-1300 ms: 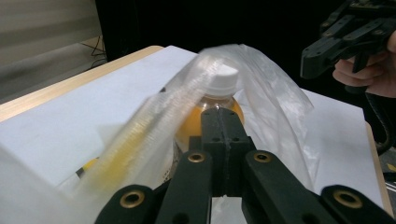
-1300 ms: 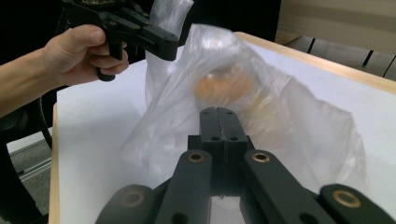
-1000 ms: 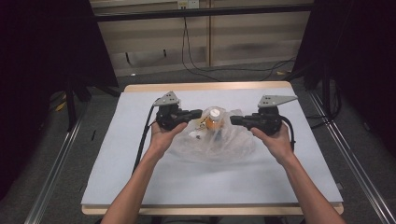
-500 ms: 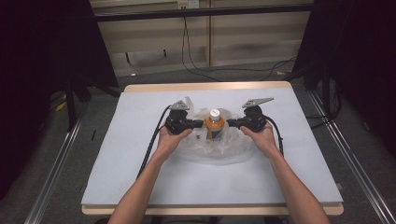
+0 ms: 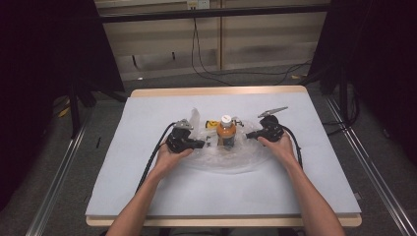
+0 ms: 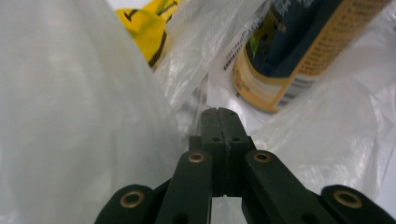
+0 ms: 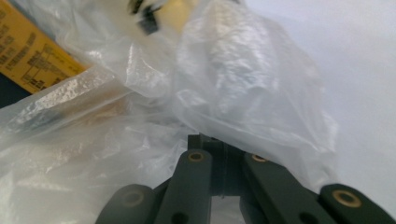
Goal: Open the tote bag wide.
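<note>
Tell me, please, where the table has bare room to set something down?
The table is bare along both side edges, the far strip, and beside the forearms. Crowded: the centre, where the clear plastic bag, bottle and both grippers sit.

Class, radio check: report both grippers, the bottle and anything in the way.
Left gripper shut on plastic bag. Right gripper shut on bag too. Bottle upright between them, inside bag. Nothing blocking.
</note>
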Tool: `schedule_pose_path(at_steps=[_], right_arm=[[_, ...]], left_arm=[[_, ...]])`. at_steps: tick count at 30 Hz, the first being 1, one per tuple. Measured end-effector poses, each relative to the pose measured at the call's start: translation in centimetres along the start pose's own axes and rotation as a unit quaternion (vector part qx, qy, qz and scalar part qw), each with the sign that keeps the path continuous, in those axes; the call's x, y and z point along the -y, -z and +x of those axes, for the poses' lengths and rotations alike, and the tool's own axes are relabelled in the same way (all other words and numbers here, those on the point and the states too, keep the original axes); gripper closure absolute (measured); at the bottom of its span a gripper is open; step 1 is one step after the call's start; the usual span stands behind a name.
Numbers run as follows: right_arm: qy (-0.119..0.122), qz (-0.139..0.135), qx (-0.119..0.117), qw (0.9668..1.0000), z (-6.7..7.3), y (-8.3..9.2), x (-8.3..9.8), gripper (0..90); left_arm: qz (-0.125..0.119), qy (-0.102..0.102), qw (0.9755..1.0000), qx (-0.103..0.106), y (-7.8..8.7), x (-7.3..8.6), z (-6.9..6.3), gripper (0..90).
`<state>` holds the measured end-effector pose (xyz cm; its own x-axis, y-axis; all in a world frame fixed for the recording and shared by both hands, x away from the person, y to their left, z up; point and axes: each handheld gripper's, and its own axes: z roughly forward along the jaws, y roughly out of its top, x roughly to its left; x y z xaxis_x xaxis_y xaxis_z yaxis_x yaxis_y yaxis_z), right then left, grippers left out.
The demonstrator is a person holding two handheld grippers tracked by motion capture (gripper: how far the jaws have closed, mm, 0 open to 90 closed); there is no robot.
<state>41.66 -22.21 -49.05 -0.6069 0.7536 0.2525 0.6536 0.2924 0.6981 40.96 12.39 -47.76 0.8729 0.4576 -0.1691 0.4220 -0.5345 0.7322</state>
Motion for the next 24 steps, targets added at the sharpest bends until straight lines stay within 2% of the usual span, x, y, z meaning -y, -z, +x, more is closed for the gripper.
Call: schedule_pose_path(at_steps=[1, 2, 6, 9, 10, 11, 13, 14, 15, 16, 18, 20, 21, 24], right_arm=[[-0.001, -0.001, 0.004, 1.0, -0.1, 0.1, 0.1, 90.0], [-0.013, -0.008, -0.002, 0.9999, -0.5, 0.3, 0.4, 90.0], [-0.022, -0.018, 0.005, 0.9996, -1.3, 0.9, 1.0, 90.0], [-0.029, -0.023, 0.021, 0.9991, -1.9, 1.9, 1.6, 90.0], [-0.033, -0.025, 0.025, 0.9988, -2.2, 2.2, 1.8, 90.0], [-0.035, -0.026, 0.041, 0.9982, -2.4, 2.8, 2.2, 90.0], [-0.033, -0.026, 0.044, 0.9982, -2.5, 2.9, 2.2, 90.0], [-0.031, -0.025, 0.053, 0.9978, -2.5, 3.1, 2.3, 90.0], [-0.035, -0.03, 0.057, 0.9973, -2.7, 3.3, 2.5, 90.0], [-0.034, -0.029, 0.067, 0.9968, -2.7, 3.5, 2.6, 90.0], [-0.032, -0.032, 0.069, 0.9966, -2.7, 3.5, 2.6, 90.0], [-0.033, -0.037, 0.069, 0.9964, -2.7, 3.5, 2.8, 90.0], [-0.028, -0.039, 0.078, 0.9958, -2.6, 3.4, 2.8, 90.0], [-0.016, -0.036, 0.091, 0.995, -2.3, 3.4, 2.7, 90.0]], left_arm=[[0.008, -0.005, 0.9999, 0.005, -0.1, 0.2, 0.0, 90.0], [0.025, -0.016, 0.9996, -0.001, -0.1, 0.7, -0.1, 90.0], [0.02, -0.006, 0.9998, 0.004, 0.3, 1.2, -0.2, 90.0], [0.01, -0.013, 0.9998, 0.01, 0.5, 1.8, -0.8, 90.0], [0.024, -0.023, 0.9993, 0.015, 0.8, 1.9, -1.1, 90.0], [0.021, -0.024, 0.9993, 0.019, 0.9, 2.1, -1.4, 90.0], [0.027, -0.041, 0.9987, 0.017, 1.2, 2.3, -1.9, 90.0], [0.033, -0.045, 0.9983, 0.019, 1.4, 2.3, -2.1, 90.0], [0.029, -0.043, 0.9984, 0.021, 1.4, 2.5, -2.3, 90.0], [0.035, -0.043, 0.9982, 0.021, 1.6, 2.6, -2.5, 90.0], [0.028, -0.045, 0.9982, 0.029, 1.7, 2.9, -2.7, 90.0], [0.037, -0.049, 0.9975, 0.036, 2.0, 3.0, -2.9, 90.0], [0.033, -0.057, 0.9971, 0.04, 2.2, 3.3, -3.4, 90.0], [0.037, -0.059, 0.9969, 0.036, 2.5, 3.6, -3.9, 90.0]])
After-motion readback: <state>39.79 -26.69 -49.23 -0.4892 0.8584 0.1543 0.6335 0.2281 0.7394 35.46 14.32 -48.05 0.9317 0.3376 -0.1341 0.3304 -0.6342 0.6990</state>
